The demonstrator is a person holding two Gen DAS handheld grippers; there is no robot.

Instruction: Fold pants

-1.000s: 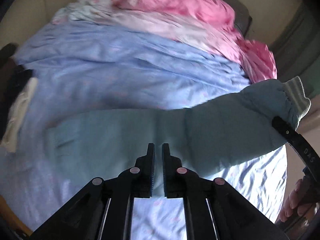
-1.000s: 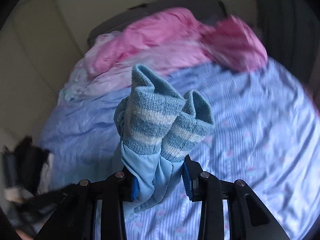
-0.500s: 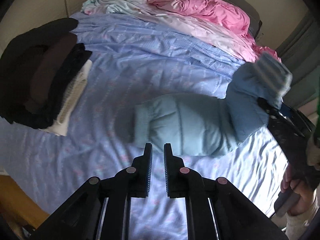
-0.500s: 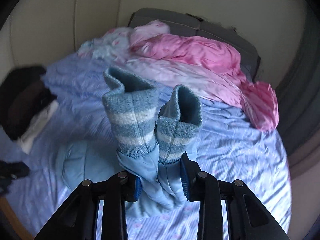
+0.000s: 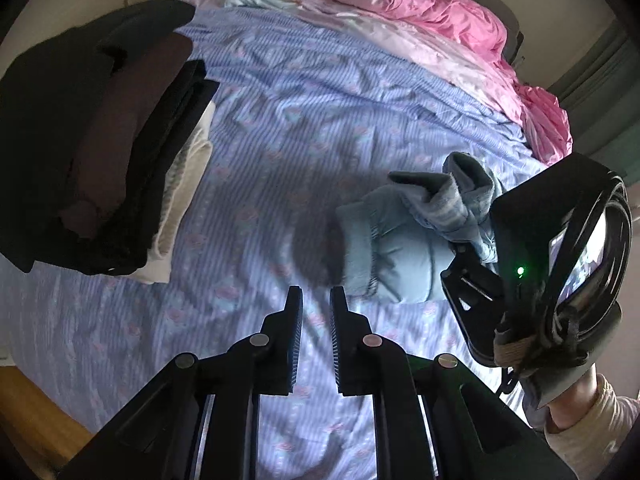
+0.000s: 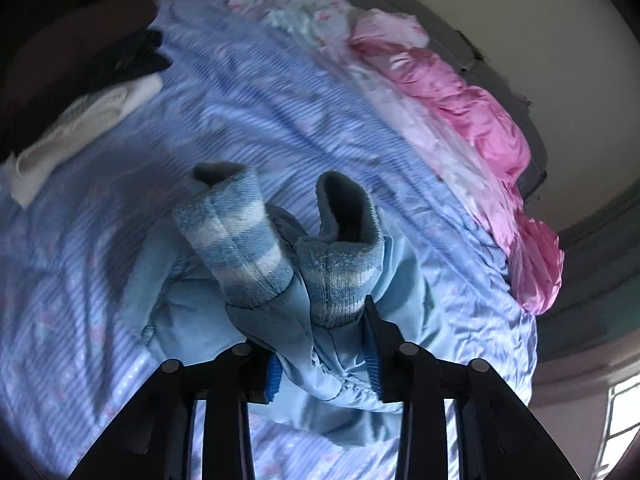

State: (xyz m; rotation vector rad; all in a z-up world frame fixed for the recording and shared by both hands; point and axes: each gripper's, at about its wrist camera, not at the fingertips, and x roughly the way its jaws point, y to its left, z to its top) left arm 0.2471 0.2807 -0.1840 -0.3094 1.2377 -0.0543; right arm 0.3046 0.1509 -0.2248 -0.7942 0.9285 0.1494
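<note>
the bed (image 5: 304,128), covered by a blue striped sheet with small pink motifs, fills both views and carries everything else; a crumpled pink duvet (image 5: 432,12) lies heaped along its far edge, against the grey headboard (image 6: 472,28); on the left side of the bed sits a stack of folded clothes (image 5: 100,152), dark garments on top and a cream one at the bottom; to the right of that stack, well apart from it, lie the light blue padded pants (image 5: 404,256), doubled over on the sheet, waistband end toward the stack; their two striped knit ankle cuffs (image 6: 280,248) stand up above the right gripper (image 6: 320,344), whose fingers are closed on the bunched leg fabric just below the cuffs; the left gripper (image 5: 316,300) hangs over bare sheet just beside the waistband end of the pants, fingers a narrow gap apart with nothing between them.
</note>
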